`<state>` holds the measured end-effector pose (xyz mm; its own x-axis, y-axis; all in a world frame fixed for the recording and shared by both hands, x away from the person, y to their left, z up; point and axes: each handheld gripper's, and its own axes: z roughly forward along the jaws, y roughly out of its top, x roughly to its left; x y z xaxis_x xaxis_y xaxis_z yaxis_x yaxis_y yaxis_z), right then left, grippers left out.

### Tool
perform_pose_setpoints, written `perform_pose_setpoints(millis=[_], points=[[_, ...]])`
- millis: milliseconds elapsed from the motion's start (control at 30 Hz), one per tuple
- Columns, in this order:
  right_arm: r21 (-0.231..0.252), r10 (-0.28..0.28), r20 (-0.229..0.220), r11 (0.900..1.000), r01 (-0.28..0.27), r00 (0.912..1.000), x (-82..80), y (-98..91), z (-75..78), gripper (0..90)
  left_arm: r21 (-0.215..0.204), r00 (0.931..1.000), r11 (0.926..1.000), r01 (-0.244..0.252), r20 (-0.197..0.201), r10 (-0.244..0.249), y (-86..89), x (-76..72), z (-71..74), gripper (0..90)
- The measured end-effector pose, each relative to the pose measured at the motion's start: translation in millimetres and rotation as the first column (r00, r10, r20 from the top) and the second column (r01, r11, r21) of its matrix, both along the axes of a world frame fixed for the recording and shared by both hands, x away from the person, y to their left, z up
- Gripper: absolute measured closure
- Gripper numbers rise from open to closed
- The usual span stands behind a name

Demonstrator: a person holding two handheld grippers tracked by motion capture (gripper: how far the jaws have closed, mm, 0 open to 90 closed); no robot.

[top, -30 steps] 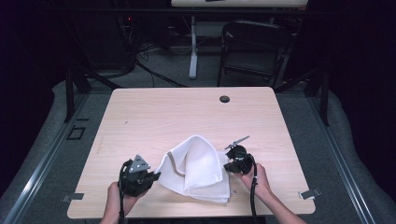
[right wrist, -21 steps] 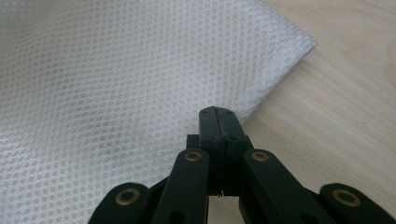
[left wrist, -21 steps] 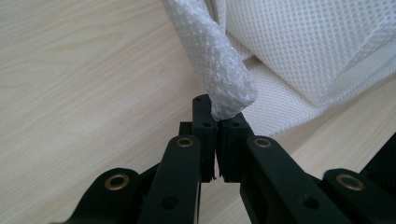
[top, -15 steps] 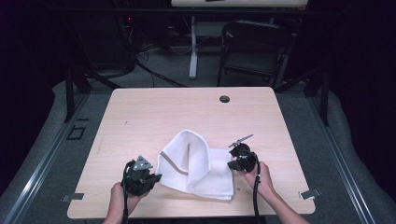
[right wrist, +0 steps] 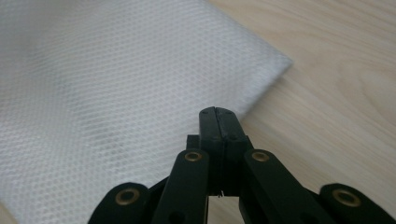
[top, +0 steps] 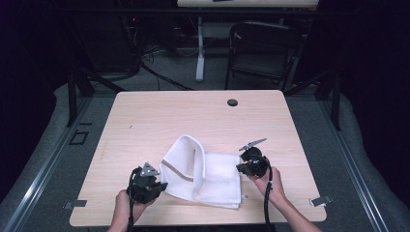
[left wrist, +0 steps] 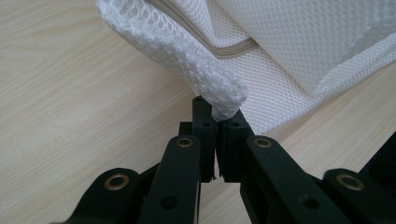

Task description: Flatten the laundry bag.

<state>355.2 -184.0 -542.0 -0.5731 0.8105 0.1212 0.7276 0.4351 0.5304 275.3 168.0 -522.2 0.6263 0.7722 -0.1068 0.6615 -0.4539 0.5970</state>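
A white mesh cloth [top: 212, 174] lies folded on the wooden table [top: 169, 116], near its front edge. One fold arches up in a hump at the cloth's left side. My left gripper [top: 158, 185] is at the cloth's front left, and in the left gripper view the left gripper [left wrist: 218, 116] is shut on a rolled corner of the cloth [left wrist: 280, 46]. At the cloth's right edge is my right gripper [top: 240, 167]. Seen in its own view, the right gripper [right wrist: 217, 112] has its jaws pressed together over the edge of the flat cloth [right wrist: 116, 93], with no cloth visible between them.
A dark grommet hole [top: 232, 102] sits near the table's far edge. A black chair [top: 266, 48] and cables stand on the floor beyond the table. Metal clamps [top: 321, 200] grip the front corners. Bare wood stretches behind the cloth.
The raised fold has sunk lower and the cloth's right half now lies flatter. My left gripper has drawn slightly toward the front edge with its corner; the right has barely moved.
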Motion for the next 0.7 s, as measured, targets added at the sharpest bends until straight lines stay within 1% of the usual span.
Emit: perform_pose_setpoints(millis=[33, 67, 100, 133, 167, 200, 233, 267, 300, 367, 400, 433, 467, 500, 533, 567, 600, 633, 667, 700], points=[[-0.007, 0.015, 0.013, 0.9999, -0.015, 0.9998, -0.7, 3.3, 0.0, 90.0, -0.004, 1.0, 1.0, 0.002, -0.002, -0.002, 0.4, 0.0, -0.2, 87.6], [-0.014, 0.044, -0.004, 0.9989, -0.044, 0.999, -0.6, 5.7, 0.9, 90.0, -0.003, 1.0, 1.0, 0.0, -0.004, 0.0, 0.3, 0.1, -0.4, 87.6], [-0.004, 0.058, -0.011, 0.9983, -0.058, 0.9983, -0.6, 8.1, -1.5, 90.0, -0.003, 1.0, 1.0, 0.001, -0.006, -0.001, 0.7, 0.3, -0.6, 87.6], [-0.003, 0.062, -0.027, 0.9981, -0.062, 0.9977, -1.1, 11.2, -4.5, 90.0, -0.006, 1.0, 1.0, -0.002, -0.008, 0.002, 1.0, 0.3, -0.6, 87.6], [-0.006, 0.064, -0.026, 0.9979, -0.065, 0.9976, -2.1, 14.6, -9.1, 90.0, -0.003, 1.0, 1.0, -0.003, -0.009, 0.003, 0.9, 0.3, -0.9, 87.6], [-0.047, 0.089, -0.044, 0.9948, -0.091, 0.9951, -1.7, 15.6, -10.8, 90.0, -0.004, 0.9999, 1.0, -0.004, -0.01, 0.004, 1.2, 0.2, -1.0, 87.6], [-0.047, 0.089, -0.044, 0.9948, -0.091, 0.9951, -1.7, 15.6, -10.8, 90.0, -0.004, 0.9999, 1.0, -0.004, -0.01, 0.004, 1.2, 0.2, -1.0, 87.6], [-0.061, 0.095, -0.055, 0.9933, -0.099, 0.9939, -1.5, 17.3, -14.8, 90.0, -0.004, 0.9999, 1.0, -0.003, -0.012, 0.003, 1.1, 0.1, -1.1, 87.6], [-0.073, 0.094, -0.055, 0.9925, -0.098, 0.994, -1.2, 17.2, -14.2, 90.0, -0.005, 0.9999, 1.0, -0.004, -0.014, 0.004, 1.1, 0.2, -1.4, 87.6], [-0.073, 0.09, -0.054, 0.9929, -0.094, 0.9944, -1.1, 16.8, -14.4, 90.0, -0.005, 0.9998, 1.0, -0.004, -0.019, 0.003, 0.7, 0.3, -1.9, 87.6], [-0.029, 0.059, -0.02, 0.9978, -0.06, 0.998, -2.1, 17.5, -18.6, 90.0, -0.011, 0.9995, 0.9999, 0.001, -0.032, -0.002, 0.3, 0.5, -2.2, 87.6], [-0.034, 0.056, -0.029, 0.9978, -0.057, 0.998, -2.1, 17.4, -17.8, 90.0, -0.01, 0.9993, 0.9999, 0.003, -0.038, -0.003, -0.8, 0.4, -3.1, 87.6], [-0.029, 0.053, -0.03, 0.9981, -0.054, 0.9982, -2.3, 17.4, -17.8, 90.0, -0.006, 0.9991, 1.0, 0.007, -0.042, -0.008, -1.8, 0.0, -3.2, 87.6], [-0.036, 0.053, -0.027, 0.9979, -0.054, 0.9982, -2.1, 17.0, -17.7, 90.0, -0.006, 0.9991, 1.0, 0.007, -0.042, -0.008, -1.8, 0.0, -3.2, 87.6], [-0.063, 0.076, -0.047, 0.9949, -0.079, 0.996, -0.7, 15.2, -15.0, 90.0, -0.004, 0.999, 0.9999, 0.013, -0.044, -0.013, -3.7, -1.0, -3.9, 87.6], [-0.038, 0.056, -0.017, 0.9977, -0.057, 0.9983, -1.2, 15.2, -18.3, 90.0, -0.007, 0.9986, 0.9998, 0.017, -0.049, -0.017, -4.5, -1.3, -4.4, 87.5], [-0.06, 0.058, -0.028, 0.9964, -0.06, 0.9979, -0.9, 14.5, -16.4, 90.0, -0.006, 0.9981, 0.9998, 0.021, -0.059, -0.022, -5.5, -1.5, -5.0, 87.5], [-0.07, 0.081, -0.042, 0.994, -0.084, 0.9958, 0.6, 12.4, -15.0, 90.0, -0.007, 0.9973, 0.9996, 0.029, -0.067, -0.029, -6.4, -1.4, -6.0, 87.3], [-0.061, 0.058, -0.024, 0.9964, -0.059, 0.998, 0.0, 12.5, -16.9, 90.0, -0.004, 0.9956, 0.9991, 0.043, -0.083, -0.043, -7.1, -1.1, -6.7, 86.9], [-0.061, 0.051, -0.022, 0.9968, -0.052, 0.9985, 0.2, 12.2, -16.8, 90.0, 0.001, 0.9937, 0.9985, 0.055, -0.098, -0.055, -8.1, -0.7, -7.6, 86.1]])
